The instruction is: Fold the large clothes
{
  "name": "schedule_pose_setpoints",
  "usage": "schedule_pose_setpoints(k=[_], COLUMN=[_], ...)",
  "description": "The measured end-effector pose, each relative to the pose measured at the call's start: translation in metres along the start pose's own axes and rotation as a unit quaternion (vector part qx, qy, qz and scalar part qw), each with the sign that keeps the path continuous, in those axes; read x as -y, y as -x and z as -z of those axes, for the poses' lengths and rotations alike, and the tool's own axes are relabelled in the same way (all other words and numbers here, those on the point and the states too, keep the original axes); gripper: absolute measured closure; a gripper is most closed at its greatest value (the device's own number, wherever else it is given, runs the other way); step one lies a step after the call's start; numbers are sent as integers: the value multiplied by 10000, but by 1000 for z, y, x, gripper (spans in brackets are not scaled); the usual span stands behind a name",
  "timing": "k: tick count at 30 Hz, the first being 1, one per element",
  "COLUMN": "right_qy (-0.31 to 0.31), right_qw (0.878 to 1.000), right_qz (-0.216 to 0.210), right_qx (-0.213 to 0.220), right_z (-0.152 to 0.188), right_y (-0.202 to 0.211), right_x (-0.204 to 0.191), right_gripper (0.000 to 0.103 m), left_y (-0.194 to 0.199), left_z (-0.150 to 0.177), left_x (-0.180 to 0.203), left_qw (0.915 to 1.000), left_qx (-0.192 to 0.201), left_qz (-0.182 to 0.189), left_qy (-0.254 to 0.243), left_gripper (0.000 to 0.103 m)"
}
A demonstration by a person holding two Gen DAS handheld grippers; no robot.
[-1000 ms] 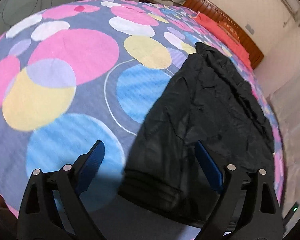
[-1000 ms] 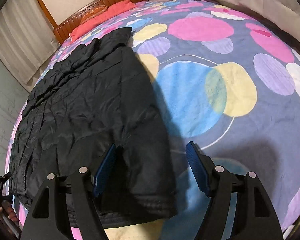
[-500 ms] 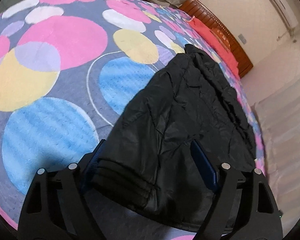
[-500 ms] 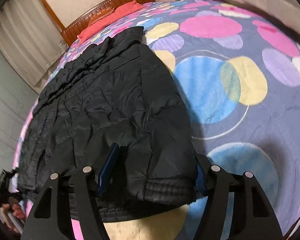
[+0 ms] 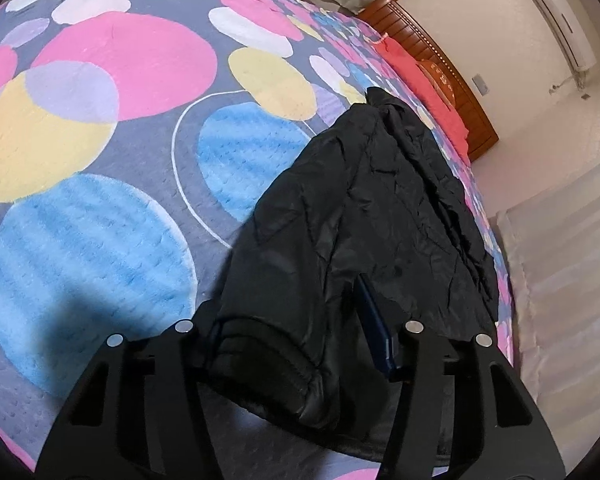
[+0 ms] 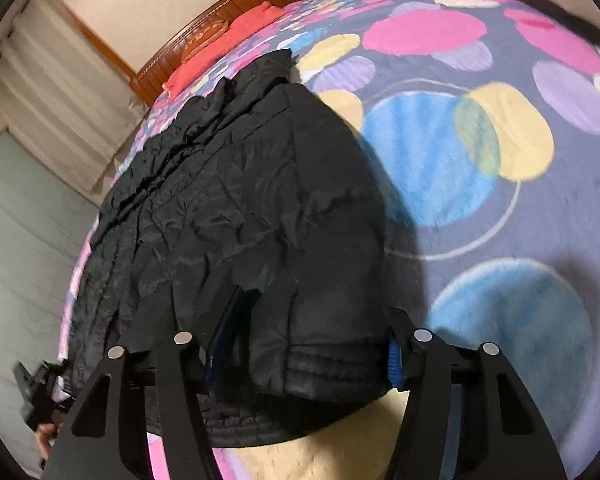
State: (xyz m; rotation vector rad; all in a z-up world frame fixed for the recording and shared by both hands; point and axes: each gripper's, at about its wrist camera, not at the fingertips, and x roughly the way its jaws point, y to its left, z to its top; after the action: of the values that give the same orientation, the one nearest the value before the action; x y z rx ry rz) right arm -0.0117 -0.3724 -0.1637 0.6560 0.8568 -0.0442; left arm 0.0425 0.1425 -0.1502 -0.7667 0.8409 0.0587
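Nearest the left wrist camera, the left gripper (image 5: 296,344) stood about half open with its jaws closing; a ribbed, elasticated cuff (image 5: 268,360) of the black jacket (image 5: 360,216) bulged between its blue pads, which pressed into the puffy fabric. In the right wrist view, the right gripper (image 6: 304,344) was likewise closing at about half width around the jacket's other banded cuff (image 6: 332,364), the pads sunk into the cloth on both sides. The jacket, crinkled and faintly glossy, lay lengthwise along one edge of the bed, collar farthest away. Beneath it spread a fleecy blanket (image 5: 100,208) printed with large pink, blue and yellow discs. Beyond, a coral pillow (image 5: 420,80) rested against a slatted wooden headboard (image 5: 456,80).
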Motion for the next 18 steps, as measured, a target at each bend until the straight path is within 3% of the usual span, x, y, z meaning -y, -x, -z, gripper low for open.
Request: schedule_pose_setpoints(k=[4,7,8,15,18], right_qy=[1,-434,-478,-195,-438], right_qw=[10000,9988,9986,9997,9988], right_qz=[53,-159,-202,-51,-143], right_qx=[74,141,111,108,185], right_z=[-5,-7,-6,1,-6], right_y=[-3,0,0,0,3], right_x=[-3,11,14,4,15], right_gripper=[44,44,44,44,44], left_y=[-6,-5,-4,-4,-4], left_z=[-2,-1,-1,5,1], left_x=[11,10,8,14,10], left_qw=[9999,9999,9999,9990,9997], left_qx=[5,7,-1,-29,-50], left_qz=[-68,-53,-72,-241,-140], left_qy=[-118,-135,-155,-367,-183], left_gripper=[41,42,48,48,48])
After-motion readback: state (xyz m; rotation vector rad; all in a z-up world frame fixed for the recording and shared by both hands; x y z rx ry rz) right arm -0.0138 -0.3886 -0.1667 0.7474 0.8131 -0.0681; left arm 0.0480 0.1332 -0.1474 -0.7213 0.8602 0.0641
